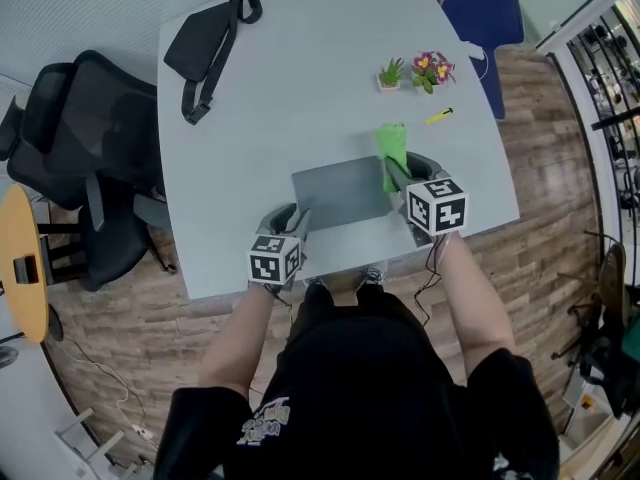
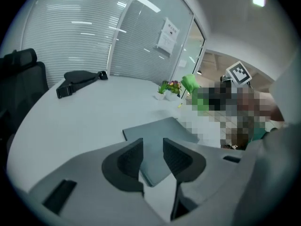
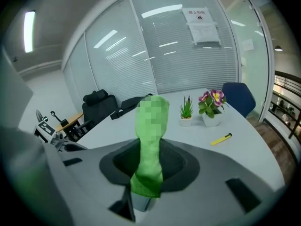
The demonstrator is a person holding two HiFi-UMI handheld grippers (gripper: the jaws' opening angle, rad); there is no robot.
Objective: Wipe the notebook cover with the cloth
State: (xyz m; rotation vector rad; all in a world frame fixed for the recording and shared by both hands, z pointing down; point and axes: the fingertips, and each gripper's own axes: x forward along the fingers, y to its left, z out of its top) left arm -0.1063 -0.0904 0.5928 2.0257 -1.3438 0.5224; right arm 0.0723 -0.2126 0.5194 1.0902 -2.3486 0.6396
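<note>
Right, the grey notebook lies flat and closed on the pale table, on the side nearest the person. The left gripper sits at the notebook's 7 o'clock corner. In the left gripper view its jaws stand a narrow gap apart, left gripper holding nothing, and that near corner of the notebook shows through the gap. Whether the jaw tips touch the cover, I can't tell.

Over at the notebook's 3 o'clock edge is the right gripper, and it has the green cloth. The right gripper view settles it: the right gripper is clamped tight on the cloth, which rises from between the jaws as a narrow upright strip with a short end below them. From the head view the cloth runs toward 12 o'clock from the jaws, along the notebook's right edge; contact with the cover is not clear.

Elsewhere on the table, a yellow pen lies at 2 o'clock from the notebook. Farther on toward 1 o'clock, a small green plant and a pot of pink flowers stand side by side. A black bag lies well apart at 11 o'clock. A blue chair is off the far right corner, and black office chairs stand at 9 o'clock.
</note>
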